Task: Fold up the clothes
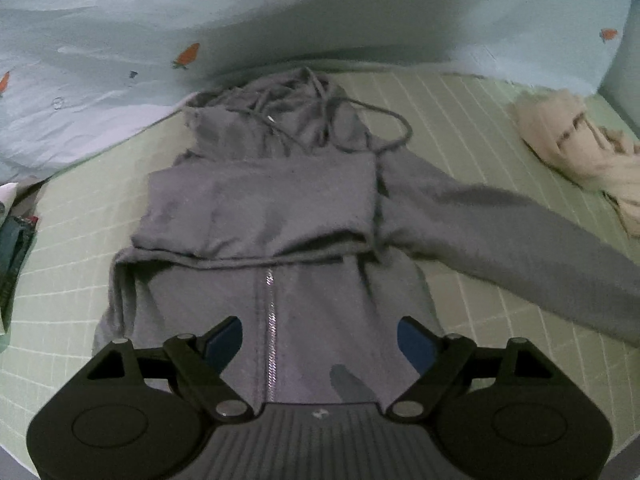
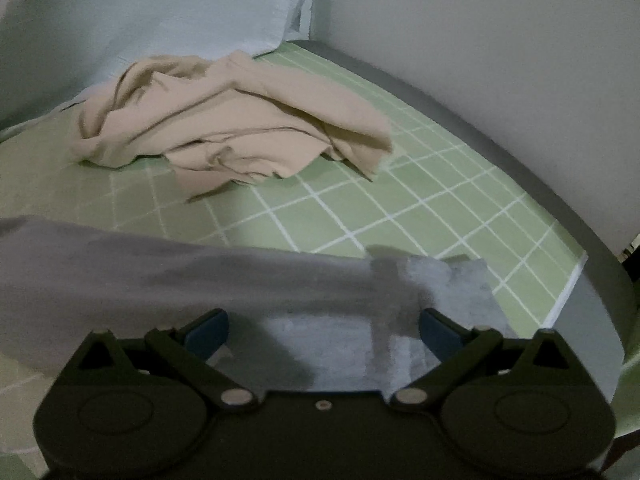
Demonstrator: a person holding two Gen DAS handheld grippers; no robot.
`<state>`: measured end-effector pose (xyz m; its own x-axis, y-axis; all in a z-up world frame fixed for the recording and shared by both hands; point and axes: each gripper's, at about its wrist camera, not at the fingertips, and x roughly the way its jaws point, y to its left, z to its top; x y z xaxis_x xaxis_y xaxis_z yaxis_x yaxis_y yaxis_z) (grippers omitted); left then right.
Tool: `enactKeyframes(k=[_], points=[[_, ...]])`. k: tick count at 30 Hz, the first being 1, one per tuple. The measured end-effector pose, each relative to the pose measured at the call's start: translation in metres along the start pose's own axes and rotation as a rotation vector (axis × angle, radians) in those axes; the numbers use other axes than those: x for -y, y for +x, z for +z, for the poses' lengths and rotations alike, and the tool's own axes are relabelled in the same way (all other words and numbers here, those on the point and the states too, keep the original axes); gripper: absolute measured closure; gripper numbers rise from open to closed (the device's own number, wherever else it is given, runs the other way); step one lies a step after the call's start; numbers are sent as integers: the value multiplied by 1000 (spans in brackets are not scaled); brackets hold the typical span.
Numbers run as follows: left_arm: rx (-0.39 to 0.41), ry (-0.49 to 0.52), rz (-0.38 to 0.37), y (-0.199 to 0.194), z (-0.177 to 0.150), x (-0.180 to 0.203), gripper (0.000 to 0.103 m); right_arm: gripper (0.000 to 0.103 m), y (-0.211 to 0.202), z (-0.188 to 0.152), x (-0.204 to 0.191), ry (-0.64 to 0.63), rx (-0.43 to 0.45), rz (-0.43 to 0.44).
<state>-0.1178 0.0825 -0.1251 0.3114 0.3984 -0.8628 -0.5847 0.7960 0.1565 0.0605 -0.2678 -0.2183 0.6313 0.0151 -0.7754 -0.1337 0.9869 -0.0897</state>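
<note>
A grey zip hoodie lies face up on a green checked bed sheet, hood at the far end. One sleeve is folded across the chest. The other sleeve stretches out to the right. My left gripper is open and empty, just above the hoodie's lower front over the zipper. My right gripper is open, low over the cuff end of the outstretched sleeve, with the cloth between its fingers but not pinched.
A crumpled beige garment lies on the sheet beyond the sleeve; it also shows in the left wrist view. A pale blue carrot-print quilt lies behind the hoodie. Folded dark clothes sit at far left. The bed edge and wall are at right.
</note>
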Motion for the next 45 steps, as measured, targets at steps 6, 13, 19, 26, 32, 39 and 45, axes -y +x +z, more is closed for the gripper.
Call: enactKeyframes(k=[6,13,19,26,32,39,45], points=[[-12,20,4,-1,2,5,18,0,7,1,4,35,-11,23],[-12,18,5,-3,1,1,18,0,9,1,7,51,-15,40],[-16,-10,2,-6,-7,-14,18,70,-8,-6,-3,17,59,74],[12,-105,12,-15,-12,-60,18,89,-26,-1,-37,168,39,188],[35,-217,22,-19,-15,-126,18,90,-62,26,-133,165,91,419],[50,-342,62,-14,-21,-208,18,90,-118,58,-301,19,110,728],[37,-409,75,-4,-21,-252,18,34,-140,57,-403,-92,-6,930]])
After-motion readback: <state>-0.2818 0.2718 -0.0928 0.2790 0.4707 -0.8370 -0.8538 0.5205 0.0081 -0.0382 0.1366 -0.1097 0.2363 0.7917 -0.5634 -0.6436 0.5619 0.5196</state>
